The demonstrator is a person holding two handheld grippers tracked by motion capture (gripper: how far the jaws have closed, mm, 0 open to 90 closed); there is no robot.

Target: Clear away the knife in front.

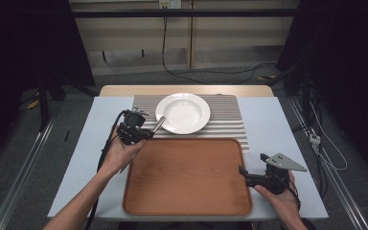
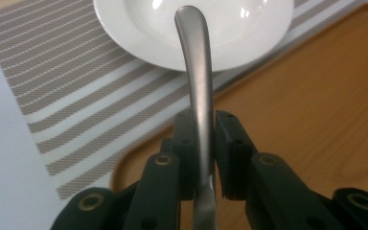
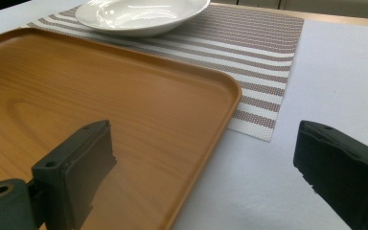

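Note:
My left gripper [image 1: 143, 133] [image 2: 203, 125] is shut on a grey metal utensil [image 1: 158, 125] [image 2: 196, 72]. Its rounded handle end sticks out past the jaws toward the white plate [image 1: 182, 113] [image 2: 139, 38], and its other end is hidden below the jaws. This gripper hovers over the far left corner of the wooden tray [image 1: 187, 177] [image 2: 316, 96]. At the tray's right edge [image 3: 100, 86], my right gripper [image 1: 252, 164] [image 3: 203, 139] is open with nothing between its jaws. The plate [image 3: 139, 14] sits on a striped placemat [image 1: 230, 120] [image 2: 76, 86] [image 3: 258, 48].
A pale blue-white sheet [image 1: 278, 129] [image 3: 345, 72] covers the table under mat and tray. The tray holds nothing. Dark stands and cables flank the table on the floor, with a rail [image 1: 19, 182] along the left.

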